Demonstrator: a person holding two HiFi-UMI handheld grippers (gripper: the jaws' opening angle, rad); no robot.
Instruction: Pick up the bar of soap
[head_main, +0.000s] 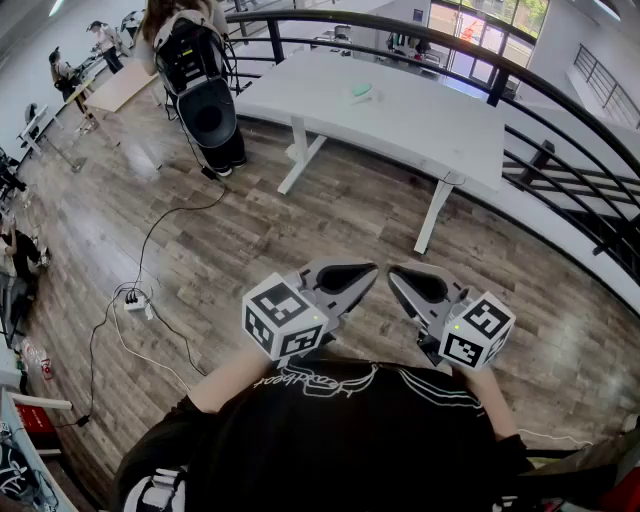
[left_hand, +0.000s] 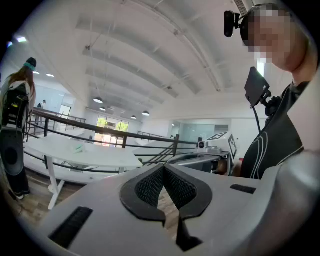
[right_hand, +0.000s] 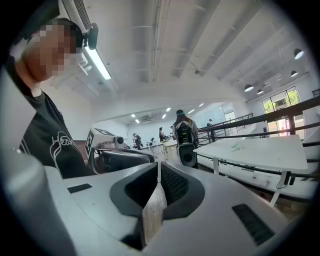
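Head view: white table (head_main: 420, 120), wooden floor (head_main: 250, 230).

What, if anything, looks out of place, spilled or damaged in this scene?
Nothing is spilled or damaged. The only untidy thing is a black cable trailing loosely across the wooden floor to a power strip at the left. The bar of soap lies on the white table.
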